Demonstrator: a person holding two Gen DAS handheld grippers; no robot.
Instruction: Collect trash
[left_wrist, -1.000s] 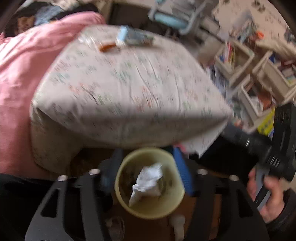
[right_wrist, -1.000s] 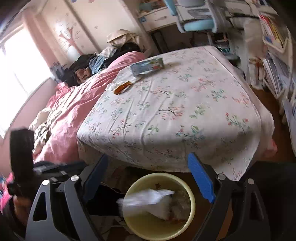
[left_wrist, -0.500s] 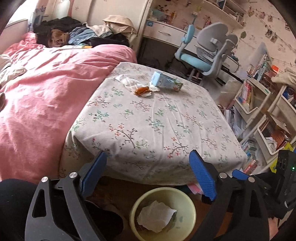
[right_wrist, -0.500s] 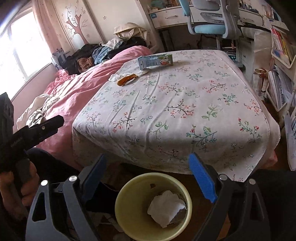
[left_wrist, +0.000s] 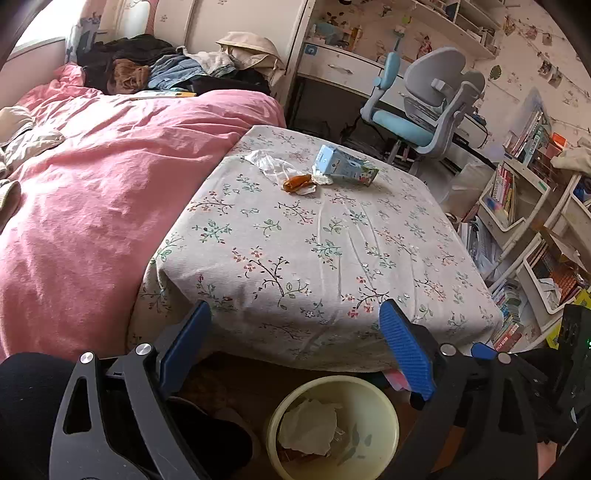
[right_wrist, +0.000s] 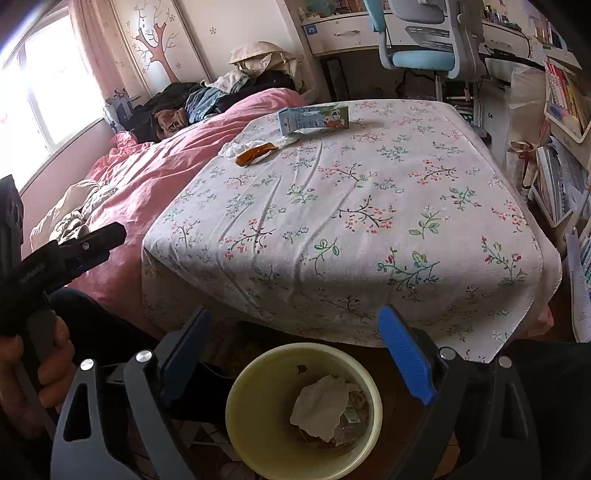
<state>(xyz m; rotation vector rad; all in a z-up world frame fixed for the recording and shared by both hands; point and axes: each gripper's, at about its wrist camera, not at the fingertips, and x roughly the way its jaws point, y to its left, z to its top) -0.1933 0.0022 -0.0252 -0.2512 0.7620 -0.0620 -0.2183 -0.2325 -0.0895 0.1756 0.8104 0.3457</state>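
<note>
A yellow bin (left_wrist: 384, 406) (right_wrist: 236, 391) stands on the floor at the table's near edge, with a crumpled white tissue (left_wrist: 308, 430) (right_wrist: 321, 404) inside. On the far part of the floral tablecloth (left_wrist: 314, 251) (right_wrist: 351, 206) lie a light blue carton (left_wrist: 341, 166) (right_wrist: 314, 118), an orange-brown wrapper (left_wrist: 297, 182) (right_wrist: 255, 155) and clear white plastic (left_wrist: 267, 162) (right_wrist: 231, 147). My left gripper (left_wrist: 295, 347) is open and empty above the bin. My right gripper (right_wrist: 295, 347) is open and empty above the bin too.
A pink duvet (left_wrist: 92, 192) covers the bed to the left, with clothes piled at its head (left_wrist: 166, 70). A blue desk chair (left_wrist: 421, 107) and desk stand behind the table. Bookshelves and bins (left_wrist: 535, 229) crowd the right side.
Both grippers have lifted and tilted up from the bin, so the table top fills the views. The tissue that hung over the bin one second ago now lies inside it.
</note>
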